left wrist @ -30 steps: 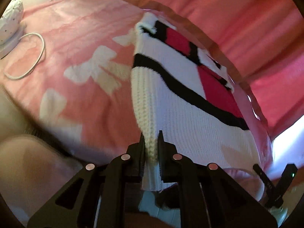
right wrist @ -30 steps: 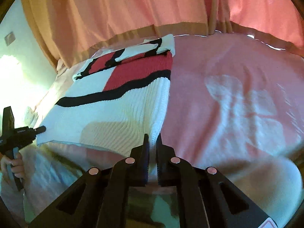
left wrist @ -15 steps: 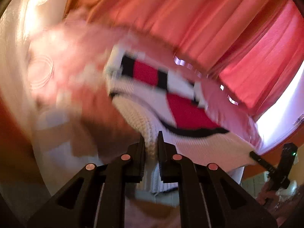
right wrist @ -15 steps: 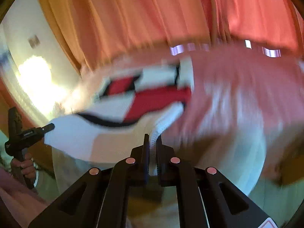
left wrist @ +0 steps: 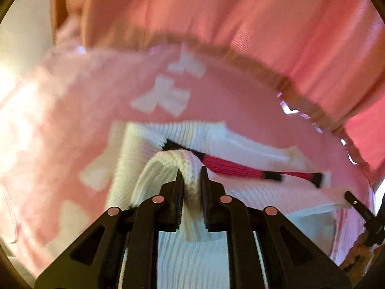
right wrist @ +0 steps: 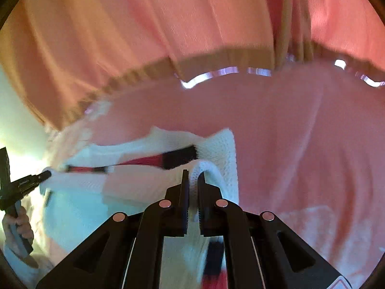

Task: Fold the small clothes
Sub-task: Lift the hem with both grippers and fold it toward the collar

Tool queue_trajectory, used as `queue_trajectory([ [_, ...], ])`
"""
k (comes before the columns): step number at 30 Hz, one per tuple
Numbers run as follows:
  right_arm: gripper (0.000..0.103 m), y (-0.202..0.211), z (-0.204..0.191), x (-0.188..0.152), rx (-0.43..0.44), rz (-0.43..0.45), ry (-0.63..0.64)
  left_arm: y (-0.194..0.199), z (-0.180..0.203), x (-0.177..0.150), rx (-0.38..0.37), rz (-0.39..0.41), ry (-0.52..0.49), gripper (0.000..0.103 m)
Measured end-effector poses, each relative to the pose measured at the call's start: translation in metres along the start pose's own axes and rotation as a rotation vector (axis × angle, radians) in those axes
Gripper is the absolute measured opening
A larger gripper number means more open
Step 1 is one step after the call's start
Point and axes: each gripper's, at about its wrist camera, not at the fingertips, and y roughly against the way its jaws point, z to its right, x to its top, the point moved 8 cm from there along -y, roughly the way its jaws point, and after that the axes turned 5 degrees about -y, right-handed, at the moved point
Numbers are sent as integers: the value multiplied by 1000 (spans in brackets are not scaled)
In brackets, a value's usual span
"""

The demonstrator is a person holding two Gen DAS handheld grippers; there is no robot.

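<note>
The white knitted sweater with red and black stripes is now doubled over on the pink bed cover: a second ago it was lying flat and spread out, and since then its near hem is carried over toward the far edge, so that only a thin band of the red and black pattern is seen between the two layers. The left gripper is pinching one corner of the hem, but its fingers are opening, with the knit between them. The right gripper is pressed tightly on the other corner. The pictures are blurred, so it cannot be said surely whether the edges are aligned. It is judged that this fold is nearly laid and the release is beginning.
</note>
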Motion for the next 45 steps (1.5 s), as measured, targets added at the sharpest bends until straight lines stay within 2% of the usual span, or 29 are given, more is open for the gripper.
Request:
queue_trajectory([
  [2, 12, -30, 6, -5, 24, -64, -28, -25, -7, -1, 12, -22, 19, 20],
  [3, 13, -34, 6, -5, 35, -62, -32, -31, -11, 0, -4, 0, 34, 25],
  [4, 20, -33, 7, -3, 38, -50, -32, -29, -12, 1, -21, 24, 39, 26],
  [5, 25, -30, 8, 0, 41, -34, -33, -24, -15, 3, -52, 76, 44, 34],
  [6, 35, -24, 8, 2, 52, -7, -36, -21, -18, 4, -48, 96, 55, 45],
  [7, 51, -16, 9, 5, 55, 22, -40, -14, -22, 5, -36, 111, 84, 52],
  [9, 67, -3, 14, 11, 48, 87, -59, 6, -25, 17, -78, 192, 127, 74],
  [11, 67, 5, 13, 13, 45, 104, -36, 26, -30, 25, -60, 260, 104, 83],
  [13, 67, 4, 11, 11, 38, 85, -3, 31, -31, 25, -57, 263, 83, 84],
  [15, 67, -3, 11, 7, 37, 52, 13, 27, -30, 20, -70, 226, 73, 88],
  [18, 67, -23, 7, 7, 37, 0, 21, 0, -21, 12, -90, 131, 66, 88],
  [22, 67, -35, 5, 6, 29, -20, 36, -19, 1, 8, -106, 96, 0, 87],
  [23, 67, -37, 5, 4, 20, -24, 40, -22, 4, 8, -91, 91, -23, 85],
  [25, 67, -41, 4, 1, 12, -31, 51, -34, 9, 6, -52, 67, -73, 66],
  [26, 65, -41, 2, 1, 8, -22, 63, -40, 11, 4, -46, 42, -90, 48],
  [27, 49, -41, 1, 2, 7, -12, 77, -44, 10, 4, -36, 35, -94, 31],
  [28, 13, -41, -2, 2, 4, -6, 95, -46, 8, 4, -18, 33, -94, 20],
  [29, 9, -42, -4, 3, 7, -10, 104, -46, 5, 6, -12, 33, -88, 7],
  [31, 7, -28, -8, 11, 42, 46, 86, -33, -1, 13, -41, 74, -36, 7],
  [32, 7, -10, -17, 19, 78, 105, 98, -20, -3, 19, -49, 111, -22, 7],
  [34, 7, 6, -20, 28, 69, 174, 121, -8, -12, 24, -21, 148, -8, 6],
  [35, 7, 2, -15, 29, 43, 164, 119, -12, -19, 24, -3, 132, 6, 6],
  [36, 7, -14, -2, 26, -12, 110, 107, -25, -31, 19, 17, 78, 43, 6],
  [37, 7, -38, 16, 15, -55, 12, 67, -37, -40, 12, 15, 31, 86, 6],
  [38, 7, -45, 21, 11, -51, -20, 39, -43, -42, 9, 7, 8, 106, 6],
  [39, 7, -45, 20, 10, -38, -23, 21, -43, -40, 8, 13, 16, 99, 6],
  [42, 7, -27, 4, 20, -29, 60, 89, -35, -29, 13, 55, 58, 19, 7],
  [44, 7, -44, 17, 15, -77, -11, 61, -43, -31, 11, 71, 35, 18, 7],
  [45, 6, -52, 23, 10, -70, -43, 25, -48, -34, 8, 67, 18, 38, 7],
])
